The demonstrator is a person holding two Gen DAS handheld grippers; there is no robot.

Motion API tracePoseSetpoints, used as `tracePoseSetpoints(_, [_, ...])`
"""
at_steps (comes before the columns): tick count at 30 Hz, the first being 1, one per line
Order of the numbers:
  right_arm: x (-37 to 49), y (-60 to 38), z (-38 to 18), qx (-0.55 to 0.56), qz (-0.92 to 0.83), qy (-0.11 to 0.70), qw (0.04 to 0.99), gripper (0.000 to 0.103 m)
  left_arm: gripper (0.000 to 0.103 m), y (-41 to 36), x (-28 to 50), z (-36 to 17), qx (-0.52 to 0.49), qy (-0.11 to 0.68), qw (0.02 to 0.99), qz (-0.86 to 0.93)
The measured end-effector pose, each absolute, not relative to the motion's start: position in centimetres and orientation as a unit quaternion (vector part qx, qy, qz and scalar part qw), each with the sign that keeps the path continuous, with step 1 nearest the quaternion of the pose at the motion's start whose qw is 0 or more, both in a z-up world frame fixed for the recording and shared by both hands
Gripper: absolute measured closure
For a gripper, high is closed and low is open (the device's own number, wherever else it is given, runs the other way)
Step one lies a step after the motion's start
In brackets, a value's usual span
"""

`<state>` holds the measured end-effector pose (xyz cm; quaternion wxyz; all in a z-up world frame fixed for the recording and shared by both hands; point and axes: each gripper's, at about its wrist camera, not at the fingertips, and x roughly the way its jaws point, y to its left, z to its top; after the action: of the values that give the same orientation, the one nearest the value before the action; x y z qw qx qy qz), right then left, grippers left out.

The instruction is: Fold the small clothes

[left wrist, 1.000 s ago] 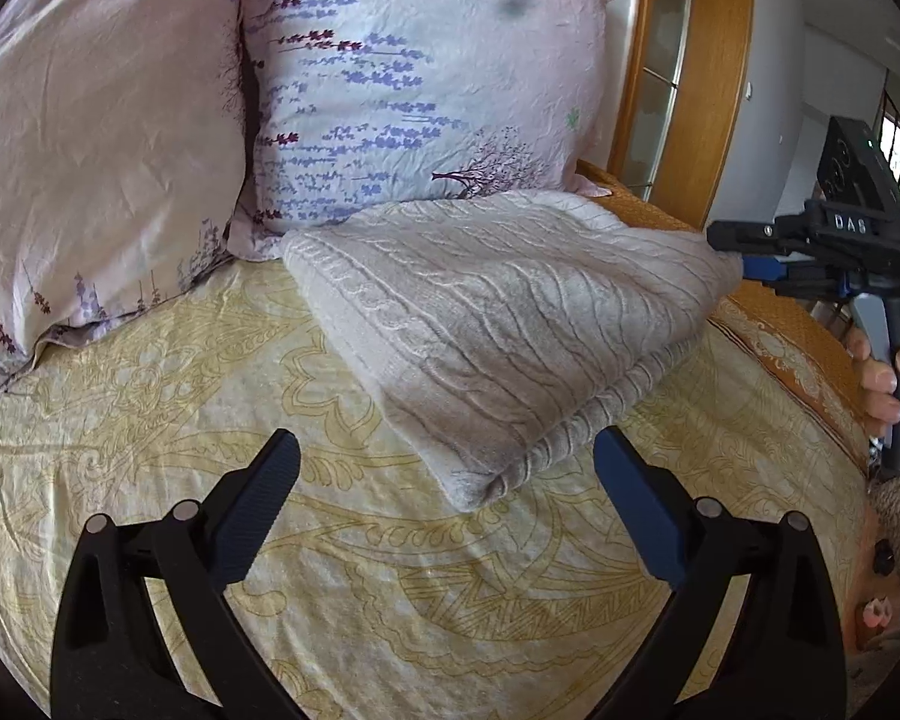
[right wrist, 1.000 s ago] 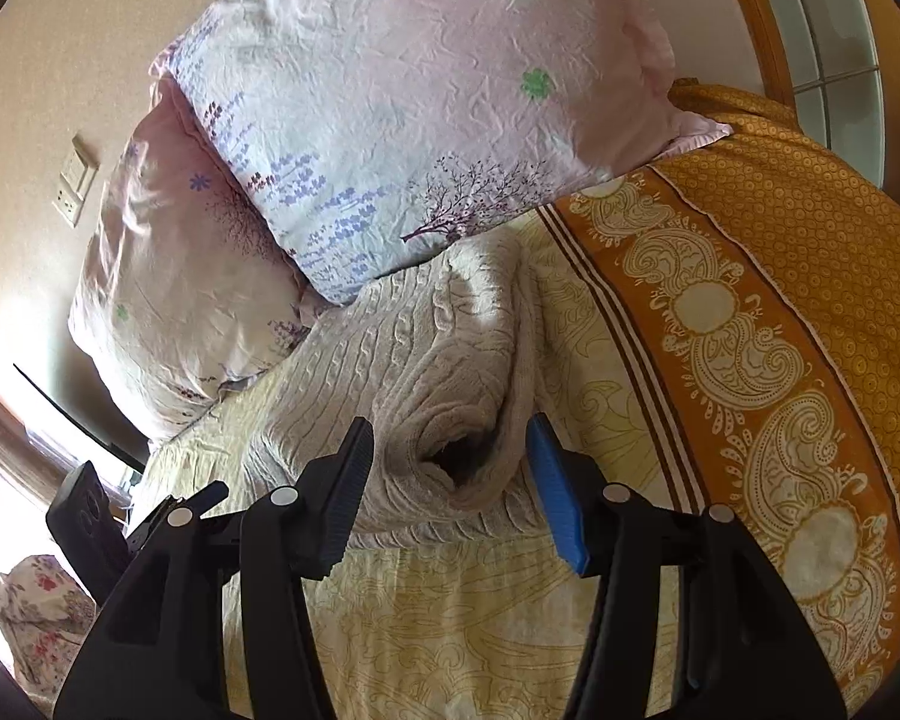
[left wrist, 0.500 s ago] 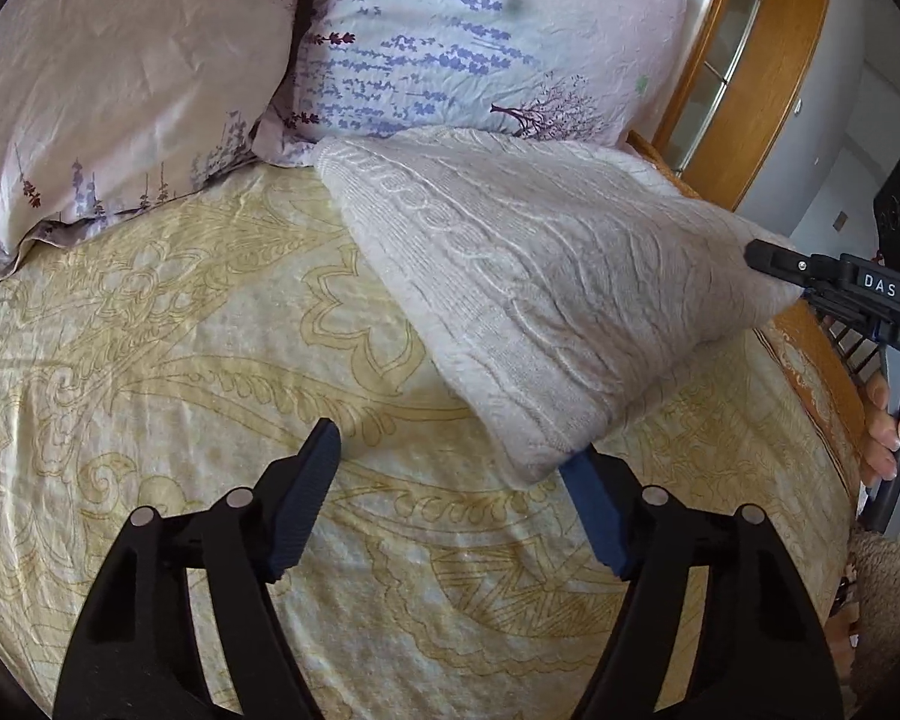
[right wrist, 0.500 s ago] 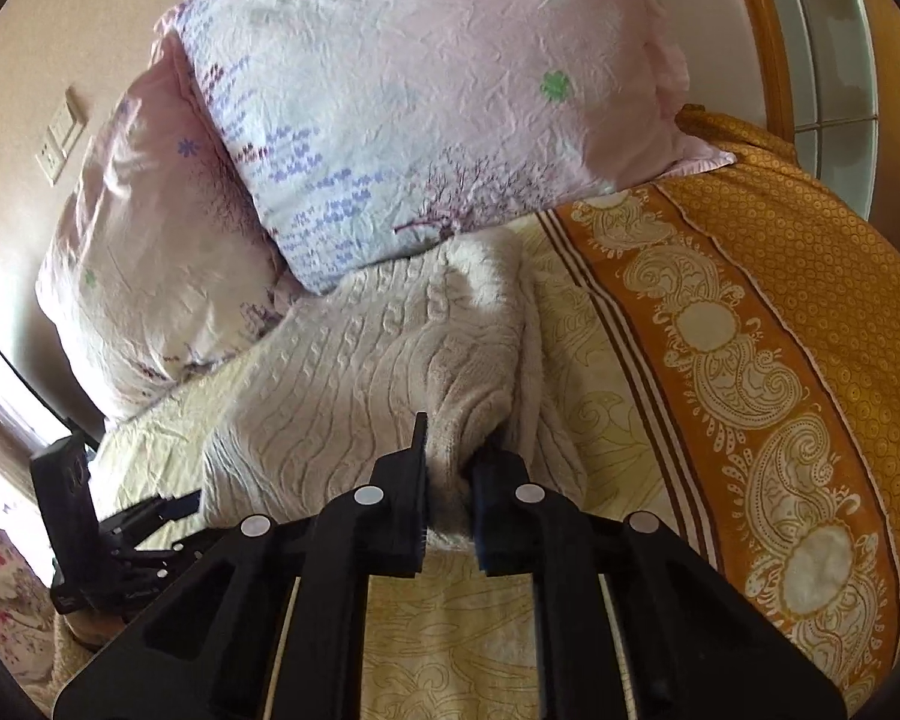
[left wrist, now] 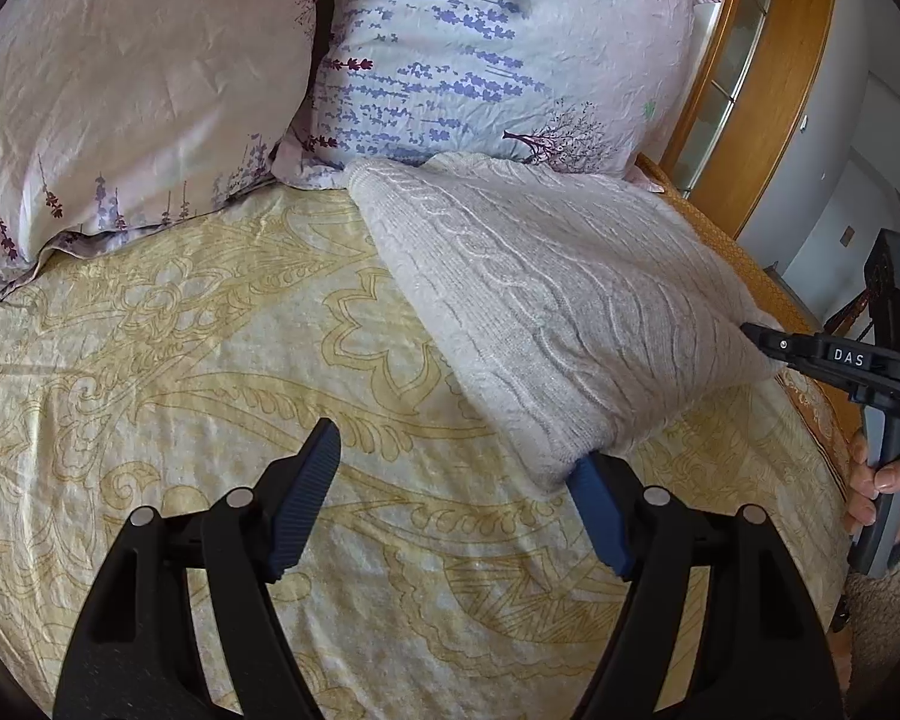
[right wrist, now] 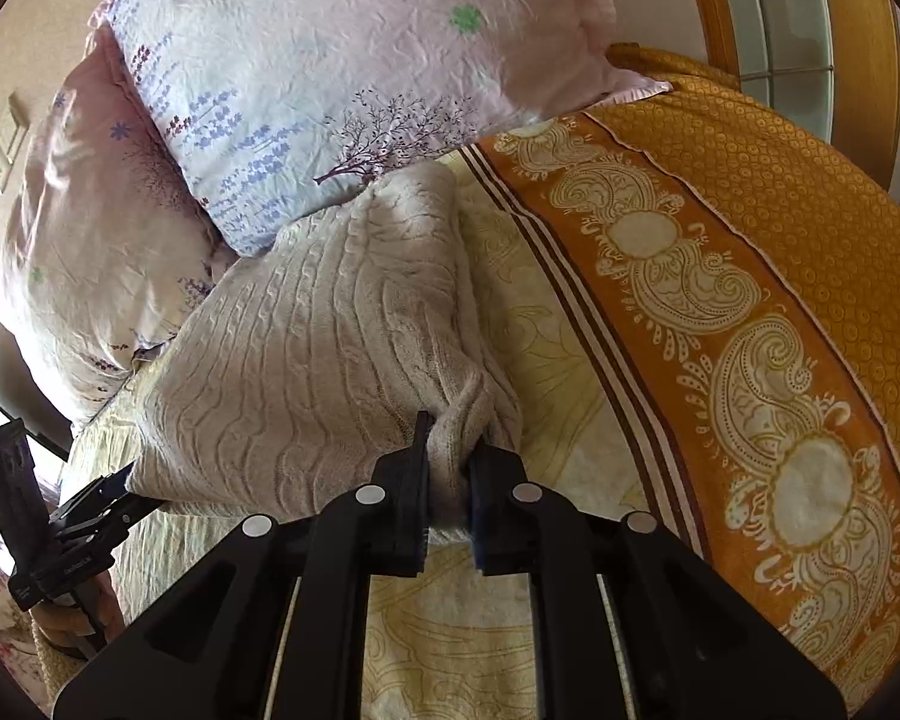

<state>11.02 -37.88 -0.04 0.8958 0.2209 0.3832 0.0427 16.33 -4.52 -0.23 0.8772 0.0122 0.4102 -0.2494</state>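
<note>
Here, at far left, a pink floral pillow [left wrist: 132, 90] leans against the headboard end of the bed, and beside it stands a pale blue pillow [left wrist: 498, 54] printed with lavender sprigs. Below them spreads the yellow paisley bedspread [left wrist: 210, 348]. The left gripper [left wrist: 450, 507] hovers low over this cover with its jaws spread wide; its right finger [left wrist: 597, 513] touches the near corner of the folded cream cable-knit sweater [left wrist: 564, 300], while the other finger stands well clear of the cloth. The sweater lies on the bedspread, its far edge against the blue pillow, its right corner drawn up off the cover. That corner is bunched between the jaws of the right gripper [right wrist: 447, 480], which are pressed together on the knit. Further right runs the orange patterned border [right wrist: 750, 300] of the bedspread, and beyond it a wooden door frame [left wrist: 768, 90].
</note>
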Motion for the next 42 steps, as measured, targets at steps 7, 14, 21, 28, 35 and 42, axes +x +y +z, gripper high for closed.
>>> tracePoseSetpoints(7, [10.9, -39.1, 1.5, 0.269, 0.089, 0.382, 0.88, 0.078, 0.022, -4.6, 16.4, -0.6, 0.022, 0.422, 0.874, -0.238])
tracePoseSetpoints(14, [15.9, -40.7, 4.3, 0.292, 0.076, 0.362, 0.882, 0.054, 0.012, -4.7, 16.0, -0.1, 0.021, 0.411, 0.878, -0.246])
tracePoseSetpoints(21, [23.1, -39.0, 3.6, 0.24, 0.029, 0.418, 0.876, 0.062, 0.01, -4.5, 16.3, -0.4, 0.018, 0.417, 0.876, -0.243])
tracePoseSetpoints(28, [24.8, -37.3, 4.7, 0.173, 0.043, 0.398, 0.9, 0.094, 0.01, -4.6, 16.6, -0.8, 0.021, 0.423, 0.873, -0.241])
tracePoseSetpoints(35, [25.9, -37.9, 5.6, 0.122, -0.032, 0.372, 0.92, 0.103, 0.01, -4.4, 17.0, -1.3, 0.019, 0.428, 0.872, -0.238])
tracePoseSetpoints(42, [24.7, -42.6, 3.4, 0.265, 0.045, 0.397, 0.878, 0.101, 0.01, -4.4, 17.5, -1.6, 0.016, 0.433, 0.869, -0.237])
